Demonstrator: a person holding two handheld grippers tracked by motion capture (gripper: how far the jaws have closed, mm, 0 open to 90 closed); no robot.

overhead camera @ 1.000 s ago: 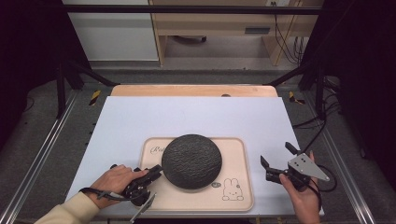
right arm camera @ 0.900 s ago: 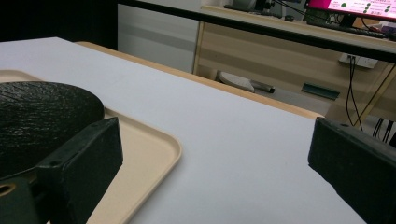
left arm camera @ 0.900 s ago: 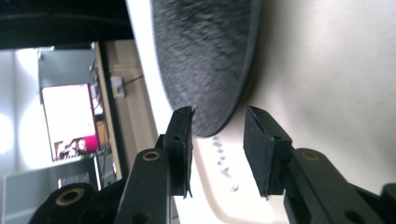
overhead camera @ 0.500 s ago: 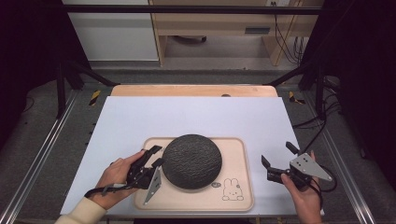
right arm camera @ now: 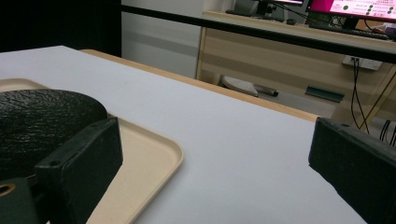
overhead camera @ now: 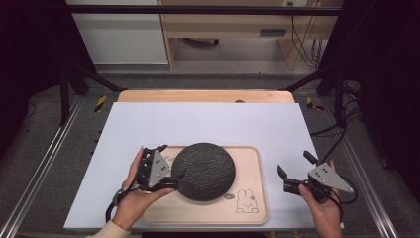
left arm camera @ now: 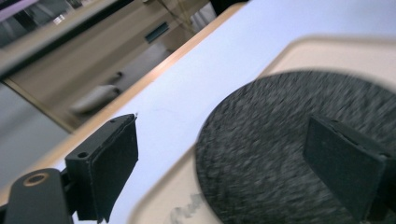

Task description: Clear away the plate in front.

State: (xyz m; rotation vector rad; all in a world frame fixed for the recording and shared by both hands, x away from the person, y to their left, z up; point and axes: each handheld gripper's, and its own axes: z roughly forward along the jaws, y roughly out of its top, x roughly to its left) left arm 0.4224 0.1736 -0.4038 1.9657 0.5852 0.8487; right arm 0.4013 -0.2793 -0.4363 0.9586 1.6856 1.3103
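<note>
High view: dark round disc (overhead camera: 203, 170) lies on a beige tray (overhead camera: 253, 208) on the table. Left gripper (overhead camera: 166, 168), fingers wide, straddles its edge, seemingly to grasp; right gripper (overhead camera: 294, 169) waits wide beside the tray.

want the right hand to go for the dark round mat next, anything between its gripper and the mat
Nothing visible. The right gripper sits open off the tray's right edge; only bare tray and white table lie between it and the mat. The left gripper is at the mat's far side.
</note>
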